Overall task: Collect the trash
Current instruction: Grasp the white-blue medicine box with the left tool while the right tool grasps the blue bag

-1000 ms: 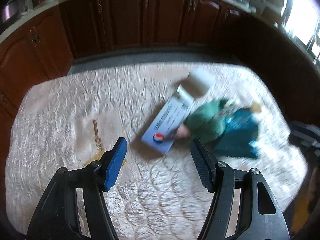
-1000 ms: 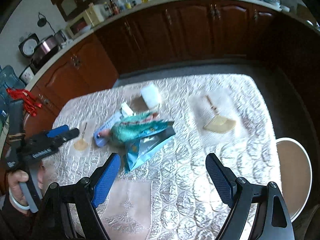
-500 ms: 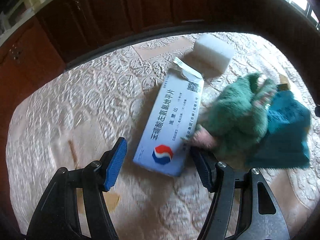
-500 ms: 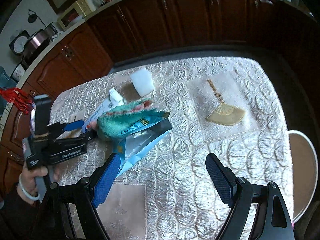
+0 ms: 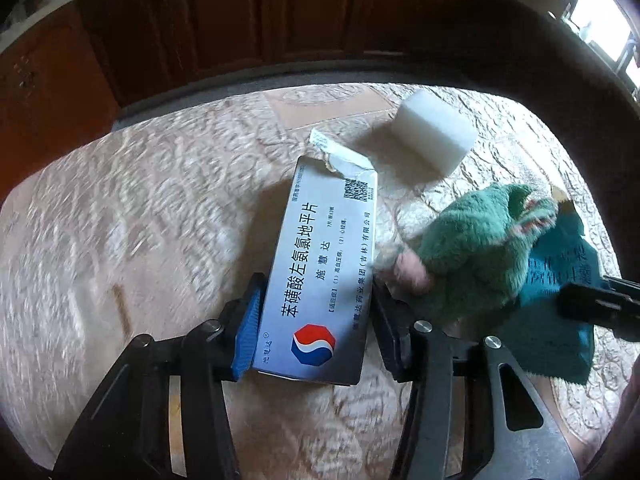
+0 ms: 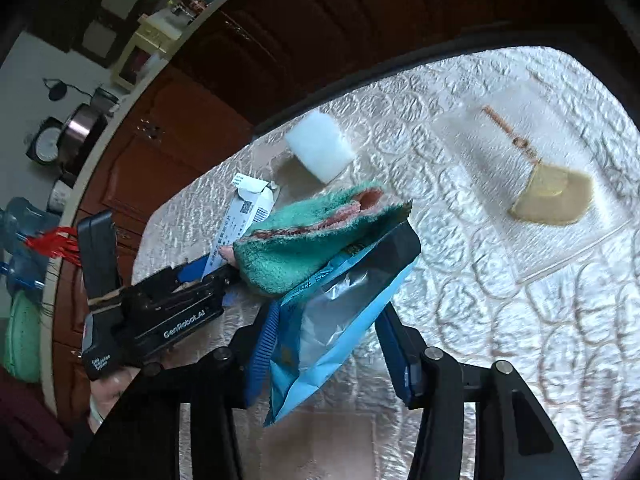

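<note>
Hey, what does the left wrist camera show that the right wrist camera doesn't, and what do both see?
Only the left wrist view shows the printed face of the medicine box, its logo near the camera, with the left gripper closing its jaws on the box's sides.

Only the right wrist view shows the fan-shaped mat under clear plastic, the worktop clutter, and the right gripper closing its jaws around the blue snack bag.

Both show the white foam block, the green towel and the quilted tablecloth.
</note>
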